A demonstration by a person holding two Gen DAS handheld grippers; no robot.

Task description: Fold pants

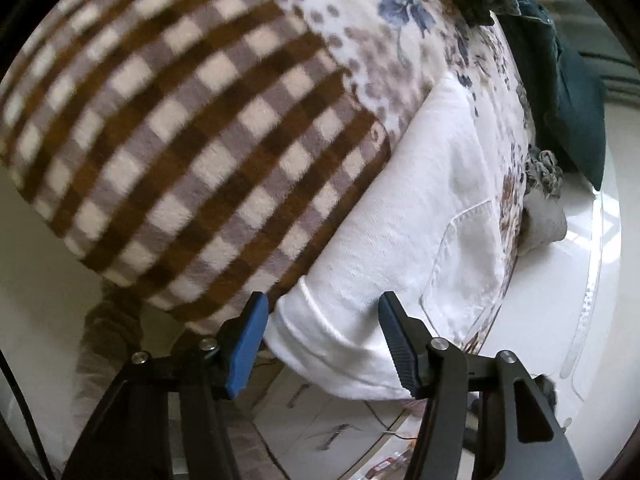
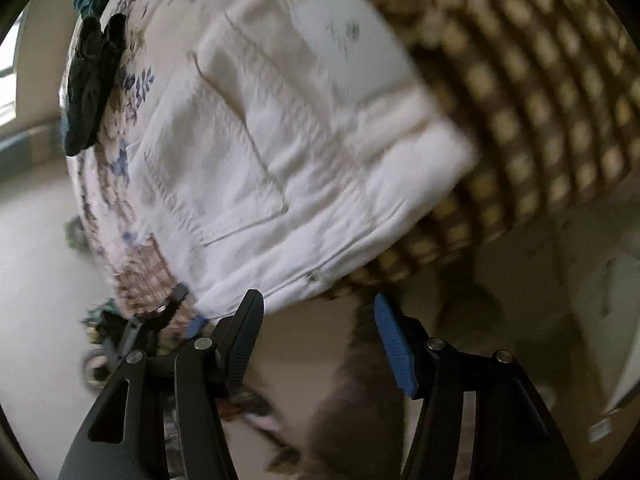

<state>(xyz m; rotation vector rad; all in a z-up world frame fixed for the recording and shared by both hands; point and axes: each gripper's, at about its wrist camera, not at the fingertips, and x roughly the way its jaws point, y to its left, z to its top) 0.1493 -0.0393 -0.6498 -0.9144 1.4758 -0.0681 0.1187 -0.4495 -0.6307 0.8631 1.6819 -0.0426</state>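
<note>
White pants (image 1: 416, 216) lie folded on a floral bedsheet (image 1: 360, 20), a back pocket facing up. In the left wrist view my left gripper (image 1: 322, 316) is open, its fingers on either side of the pants' near folded edge, holding nothing. In the right wrist view the pants (image 2: 280, 152) show again, blurred. My right gripper (image 2: 318, 316) is open and empty, just off the pants' near edge, over the floor. The other gripper's fingertips (image 2: 172, 304) show at the pants' left corner.
A brown and cream checked blanket (image 1: 172, 132) lies beside the pants and hangs over the bed edge (image 2: 540, 92). Dark teal clothes (image 1: 568, 92) are heaped at the far side of the bed. Pale tiled floor (image 1: 580, 280) with small clutter lies below.
</note>
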